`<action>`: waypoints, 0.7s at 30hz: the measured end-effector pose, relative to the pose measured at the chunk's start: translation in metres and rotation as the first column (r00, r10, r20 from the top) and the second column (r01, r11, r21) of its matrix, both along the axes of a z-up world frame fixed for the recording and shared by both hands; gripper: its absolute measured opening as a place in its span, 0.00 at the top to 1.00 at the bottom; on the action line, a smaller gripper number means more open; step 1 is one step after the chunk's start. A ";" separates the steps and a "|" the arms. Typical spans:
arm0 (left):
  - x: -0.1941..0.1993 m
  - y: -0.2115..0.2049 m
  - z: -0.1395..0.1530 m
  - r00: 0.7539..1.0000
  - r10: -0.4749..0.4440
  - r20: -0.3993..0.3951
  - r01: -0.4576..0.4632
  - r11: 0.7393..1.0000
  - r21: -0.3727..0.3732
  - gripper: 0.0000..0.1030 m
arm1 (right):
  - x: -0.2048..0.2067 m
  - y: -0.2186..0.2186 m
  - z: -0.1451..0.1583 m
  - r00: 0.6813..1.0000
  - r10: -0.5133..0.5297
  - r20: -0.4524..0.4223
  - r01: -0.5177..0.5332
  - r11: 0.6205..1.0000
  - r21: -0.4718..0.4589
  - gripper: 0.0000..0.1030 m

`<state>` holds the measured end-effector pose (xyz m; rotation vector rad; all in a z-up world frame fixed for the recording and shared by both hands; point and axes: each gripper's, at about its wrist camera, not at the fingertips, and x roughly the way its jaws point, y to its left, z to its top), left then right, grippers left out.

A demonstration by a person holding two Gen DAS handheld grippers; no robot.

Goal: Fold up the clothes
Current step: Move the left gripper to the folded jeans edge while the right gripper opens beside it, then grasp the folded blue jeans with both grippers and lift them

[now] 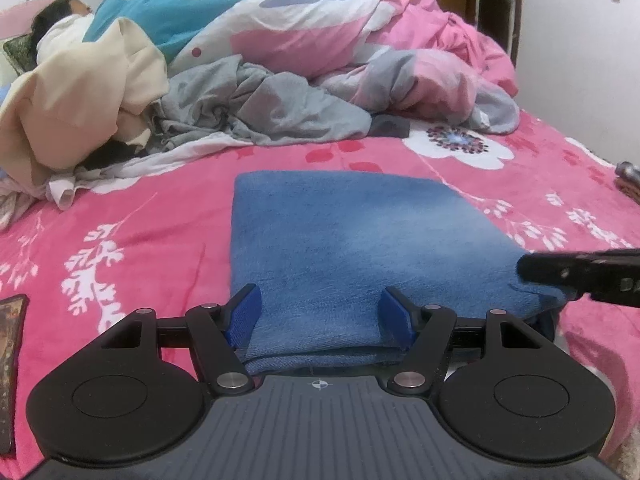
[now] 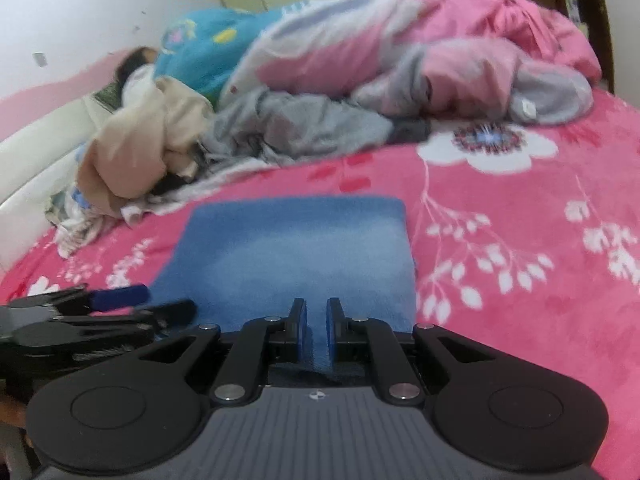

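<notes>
Now, starting at nine o'clock, my left gripper [image 1: 320, 316] sits with its jaws spread wide over the near hem of the blue towel [image 1: 352, 240], released and pinching nothing, I judge so it can straddle the folded edge. The towel lies flat as a neat rectangle on the pink floral bedspread [image 1: 160, 216], dead centre. Toward three o'clock my right gripper [image 2: 317, 330] has its jaws nearly together on the same hem, apparently nipping cloth. No containers are in view; unfolded clothes [image 1: 240, 108] heap at twelve o'clock.
</notes>
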<state>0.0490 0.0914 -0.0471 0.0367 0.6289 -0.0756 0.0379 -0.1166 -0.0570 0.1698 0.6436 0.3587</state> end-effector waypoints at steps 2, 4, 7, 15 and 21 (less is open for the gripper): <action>0.001 -0.002 0.001 1.000 0.007 -0.008 -0.007 1.000 0.011 0.35 | -0.004 0.002 0.003 1.000 0.018 0.017 -0.018 1.000 -0.008 0.90; 0.001 -0.004 0.002 1.000 0.014 -0.015 -0.013 1.000 0.022 0.34 | -0.005 0.004 -0.003 0.999 0.033 0.003 -0.033 0.999 -0.021 0.90; 0.002 -0.007 0.004 0.999 0.024 -0.026 -0.023 0.999 0.038 0.34 | -0.004 0.006 -0.016 0.999 0.045 -0.023 -0.046 0.998 -0.036 0.90; 0.004 -0.015 0.006 0.997 0.056 -0.043 -0.052 0.995 0.089 0.30 | -0.007 0.005 -0.026 0.998 0.055 -0.008 -0.056 0.998 -0.031 0.90; 0.004 -0.022 0.008 0.996 0.078 -0.047 -0.072 0.989 0.126 0.29 | -0.006 0.004 -0.028 0.998 0.064 -0.005 -0.064 0.998 -0.025 0.90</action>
